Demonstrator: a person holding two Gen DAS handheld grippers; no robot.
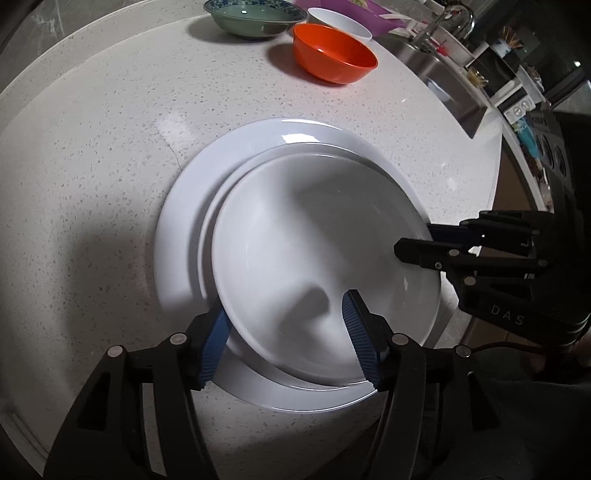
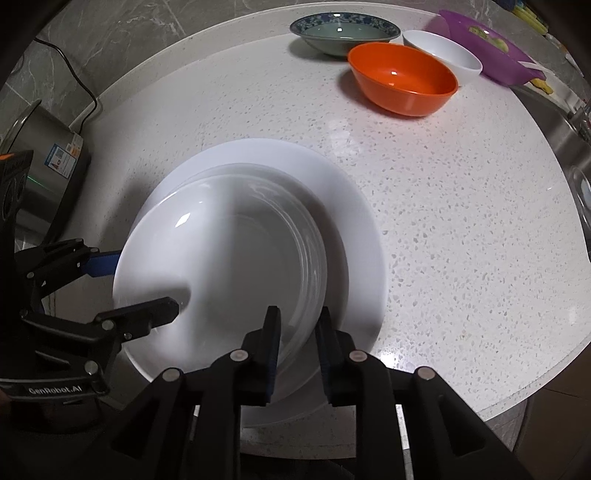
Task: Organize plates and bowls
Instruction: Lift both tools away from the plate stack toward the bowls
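So there's a stack of white plates on the speckled countertop (image 1: 110,122): a big plate (image 1: 184,206) on the bottom and a smaller plate (image 1: 314,240) sitting on top, pushed off-centre toward the big one's 4 o'clock edge in the left wrist view.

The left gripper (image 1: 284,332) straddles the small plate's rim at about 6 o'clock, one blue pad outside the rim and one over the inside, jaws spread well apart with neither pad clearly pressing. So it's open, not gripping.

The right gripper (image 2: 295,350) comes in at the small plate's 3 o'clock in the left view. From its own camera the jaws are only narrowly parted with the rim running between them, and that edge is blurred, so I can't really tell if the pads pinch it.

Up at 12 to 1 o'clock sit the bowls: a green patterned bowl (image 1: 255,18), an orange bowl (image 1: 332,55) and a white bowl (image 1: 340,22) behind it, all close together and well apart from the plates.
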